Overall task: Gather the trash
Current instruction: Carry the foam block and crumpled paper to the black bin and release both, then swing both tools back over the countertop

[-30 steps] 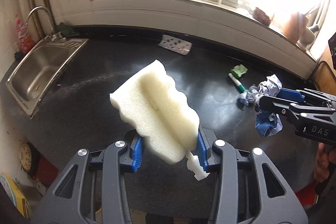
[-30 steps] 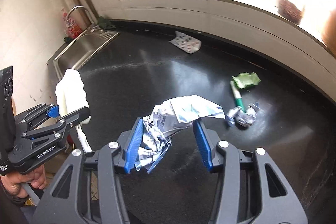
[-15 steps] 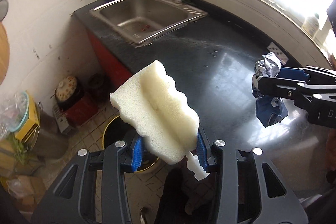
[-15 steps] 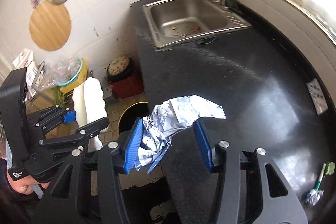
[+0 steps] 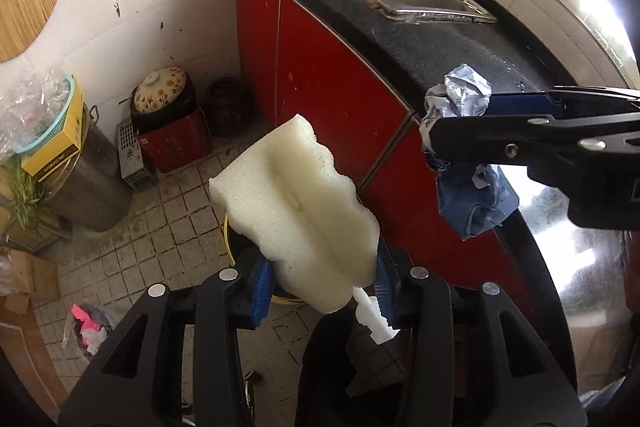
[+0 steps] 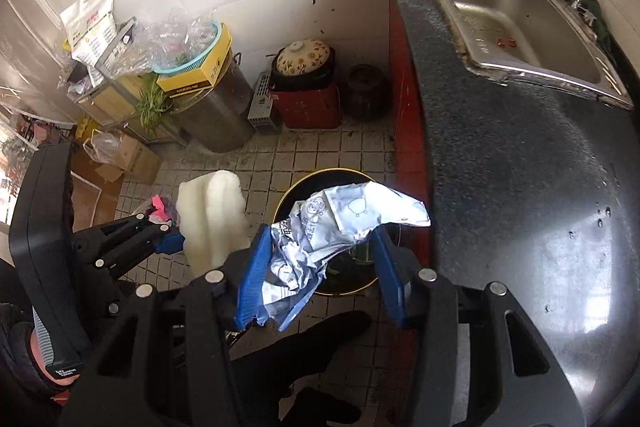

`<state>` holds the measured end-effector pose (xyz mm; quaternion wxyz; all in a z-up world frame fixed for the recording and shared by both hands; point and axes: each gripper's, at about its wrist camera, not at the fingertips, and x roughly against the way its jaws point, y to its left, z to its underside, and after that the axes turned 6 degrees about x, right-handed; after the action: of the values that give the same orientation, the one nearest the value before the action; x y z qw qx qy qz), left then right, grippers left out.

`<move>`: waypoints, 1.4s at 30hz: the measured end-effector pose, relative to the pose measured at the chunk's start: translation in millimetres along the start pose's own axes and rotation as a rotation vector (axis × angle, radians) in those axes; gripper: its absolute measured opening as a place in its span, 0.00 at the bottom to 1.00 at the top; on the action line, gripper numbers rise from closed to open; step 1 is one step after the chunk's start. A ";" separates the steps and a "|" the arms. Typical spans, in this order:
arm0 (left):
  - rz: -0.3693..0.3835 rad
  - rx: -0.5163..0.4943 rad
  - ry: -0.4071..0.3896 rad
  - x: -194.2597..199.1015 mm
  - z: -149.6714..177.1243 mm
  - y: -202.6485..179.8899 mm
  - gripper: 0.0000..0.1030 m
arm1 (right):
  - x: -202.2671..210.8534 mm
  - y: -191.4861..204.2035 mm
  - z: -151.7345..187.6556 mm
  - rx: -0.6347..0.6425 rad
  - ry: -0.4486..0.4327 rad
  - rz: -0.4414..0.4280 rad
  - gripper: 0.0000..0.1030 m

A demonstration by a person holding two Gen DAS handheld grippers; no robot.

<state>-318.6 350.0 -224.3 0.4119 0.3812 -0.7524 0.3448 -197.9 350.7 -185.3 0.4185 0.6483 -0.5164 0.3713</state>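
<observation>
Both tools have swung away from the window end of the dark surface (image 6: 520,167) and now hang past its edge, tilted down over the tiled floor (image 6: 320,155) beside the red cabinet (image 5: 320,67). Left tool (image 5: 322,287) is clenched on a white sponge (image 5: 296,211), its short white handle poking out by the right pad; right tool (image 6: 316,267) is clenched on a crumpled silver-and-blue wrapper (image 6: 340,223). A round black bin with a yellow rim (image 6: 352,283) stands on the floor against the cabinet, directly under the wrapper in the right wrist view and largely hidden behind the sponge in the left. The step in hand looks like the drop. To do it well, each load should be centred over the bin's mouth before the pads part: the wrapper seems already lined up, while the sponge sits just beside the rim and likely needs a short shift inward. Light, springy foam may bounce, so lowering it closer first would help. More litter probably waits on the surface.
</observation>
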 end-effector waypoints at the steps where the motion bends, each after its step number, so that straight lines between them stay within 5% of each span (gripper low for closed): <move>1: 0.002 0.005 0.003 -9.1 0.1 3.2 0.40 | -8.1 -0.5 -2.0 0.001 0.011 -0.002 0.49; 7: 0.016 0.026 0.041 -46.9 0.8 22.7 0.40 | -55.0 -4.0 -16.3 0.008 0.076 0.000 0.49; 18: 0.045 0.031 0.074 -75.3 -6.2 47.0 0.43 | -81.9 -5.1 -36.2 0.010 0.103 0.018 0.54; 22: 0.055 0.016 0.082 -78.5 -7.7 51.2 0.71 | -88.4 -4.5 -40.2 0.001 0.112 0.017 0.68; 25: 0.046 0.005 0.078 -78.2 -6.9 51.5 0.76 | -89.9 -3.9 -41.6 -0.001 0.113 0.009 0.70; 36: 0.040 -0.010 0.058 -57.6 -6.6 46.2 0.76 | -47.5 -3.9 -34.4 -0.010 0.049 -0.003 0.72; 42: -0.003 -0.109 -0.012 -18.9 -17.7 12.1 0.86 | 24.5 -15.3 -16.3 -0.092 -0.067 0.040 0.80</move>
<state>-315.7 375.9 -236.0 0.4282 0.3615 -0.7719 0.3002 -179.1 358.7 -159.2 0.4227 0.6301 -0.5596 0.3334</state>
